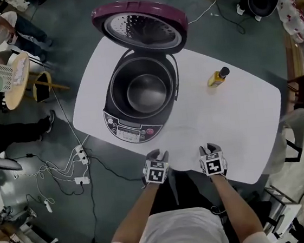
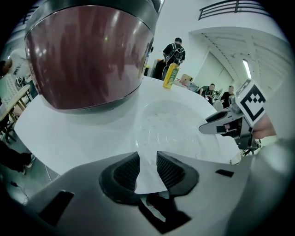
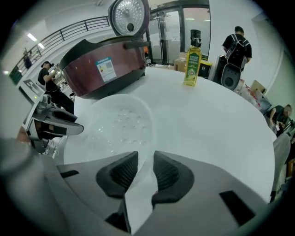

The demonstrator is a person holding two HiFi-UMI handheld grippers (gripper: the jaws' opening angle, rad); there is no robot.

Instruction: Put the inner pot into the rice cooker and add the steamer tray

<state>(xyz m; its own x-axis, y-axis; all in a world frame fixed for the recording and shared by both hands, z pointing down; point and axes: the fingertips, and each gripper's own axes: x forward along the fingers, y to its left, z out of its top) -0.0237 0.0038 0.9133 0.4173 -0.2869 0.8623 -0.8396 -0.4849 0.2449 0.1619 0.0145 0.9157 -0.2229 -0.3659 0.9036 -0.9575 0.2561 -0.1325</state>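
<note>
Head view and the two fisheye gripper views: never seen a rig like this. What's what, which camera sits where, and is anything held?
No robot here: a person holds a hand-held two-jaw gripper in each hand. The head view comes from a camera on the person's head looking steeply down; the left gripper shows on its left, the right gripper on its right. Each gripper view comes from a wide-angle camera riding on that gripper, looking along its jaws. On the white table stand a rice cooker, its lid open and the inner pot already inside, and a yellow bottle. A clear steamer tray lies at the near edge; each gripper's jaws look closed on its rim, one on each side.
</note>
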